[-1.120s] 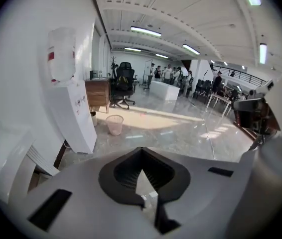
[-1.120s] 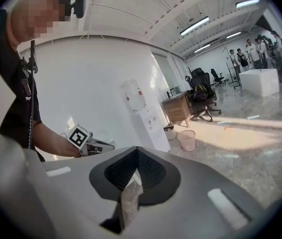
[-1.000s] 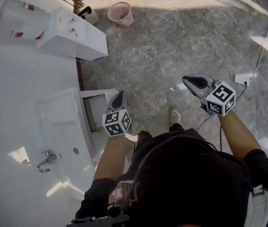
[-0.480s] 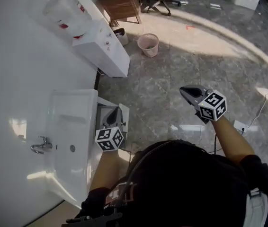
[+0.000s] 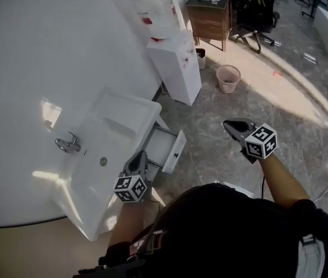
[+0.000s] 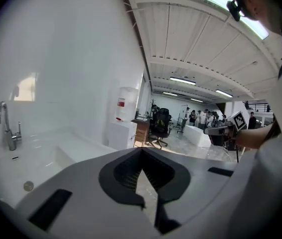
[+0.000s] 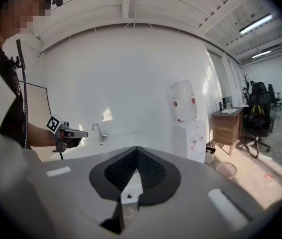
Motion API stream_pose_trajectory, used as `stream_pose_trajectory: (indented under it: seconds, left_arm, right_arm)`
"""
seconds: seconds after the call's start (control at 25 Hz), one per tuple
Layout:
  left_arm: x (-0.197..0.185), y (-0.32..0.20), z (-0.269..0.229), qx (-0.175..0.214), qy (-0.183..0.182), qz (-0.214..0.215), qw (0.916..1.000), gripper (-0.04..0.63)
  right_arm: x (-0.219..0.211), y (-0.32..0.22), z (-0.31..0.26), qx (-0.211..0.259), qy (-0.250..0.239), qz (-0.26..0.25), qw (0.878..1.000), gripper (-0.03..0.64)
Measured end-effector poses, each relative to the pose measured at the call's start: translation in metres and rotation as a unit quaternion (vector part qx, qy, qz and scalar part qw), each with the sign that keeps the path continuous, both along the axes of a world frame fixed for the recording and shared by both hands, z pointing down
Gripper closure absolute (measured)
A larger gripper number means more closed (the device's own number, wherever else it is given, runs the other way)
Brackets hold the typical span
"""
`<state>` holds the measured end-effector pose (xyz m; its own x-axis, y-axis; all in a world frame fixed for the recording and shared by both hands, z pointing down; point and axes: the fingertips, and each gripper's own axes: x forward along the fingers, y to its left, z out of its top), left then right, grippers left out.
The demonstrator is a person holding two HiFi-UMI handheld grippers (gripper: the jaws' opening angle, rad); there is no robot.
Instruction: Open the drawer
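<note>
The white drawer under the white ceramic wash basin stands pulled out over the grey stone floor, its long front panel running across the line of pull. My left gripper hangs just beside its near end, while the right gripper sits well apart over the floor. Both have their jaws closed on nothing. Any further pull, I'd judge, falls to the left.

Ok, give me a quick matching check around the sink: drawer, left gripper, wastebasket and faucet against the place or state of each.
Things:
1 drawer
2 left gripper
3 wastebasket
4 faucet

Place or state:
a pink, on the floor
b shut, nothing in it
c pulled out below the sink
d chrome, on the sink's back edge

Pairs: 1-c, 2-b, 3-a, 4-d
</note>
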<state>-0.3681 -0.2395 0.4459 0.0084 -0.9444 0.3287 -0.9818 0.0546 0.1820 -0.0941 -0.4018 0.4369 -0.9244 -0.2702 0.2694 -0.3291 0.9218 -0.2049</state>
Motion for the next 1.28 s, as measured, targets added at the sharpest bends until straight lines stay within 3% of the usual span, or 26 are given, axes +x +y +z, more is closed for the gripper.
stream_pose_trajectory:
  seconds: [0.32, 0.44, 0.76, 1.04, 1.28]
  left_arm:
    - [-0.123, 0.097, -0.026, 0.04, 0.016, -0.07, 0.9966, 0.598]
    - [-0.181, 0.14, -0.043, 0.054, 0.024, -0.079, 0.9951, 0.598]
    - [-0.317, 0.26, -0.078, 0.079, 0.003, -0.099, 0.992, 0.598]
    - [-0.396, 0.363, -0.082, 0.095, 0.009, -0.151, 0.9839, 0.598]
    - [-0.43, 0.422, -0.082, 0.103, 0.013, -0.209, 0.9725, 0.598]
  right_arm:
    - [-0.149, 0.058, -0.028, 0.016, 0.002, -0.082, 0.996, 0.617]
    - [-0.214, 0.09, -0.037, 0.021, -0.004, -0.104, 0.994, 0.617]
    - [-0.376, 0.183, -0.05, 0.018, -0.017, -0.155, 0.988, 0.617]
    - [-0.493, 0.239, -0.064, 0.03, -0.018, -0.2, 0.979, 0.617]
    - [-0.573, 0.278, -0.066, 0.029, -0.015, -0.265, 0.964, 0.617]
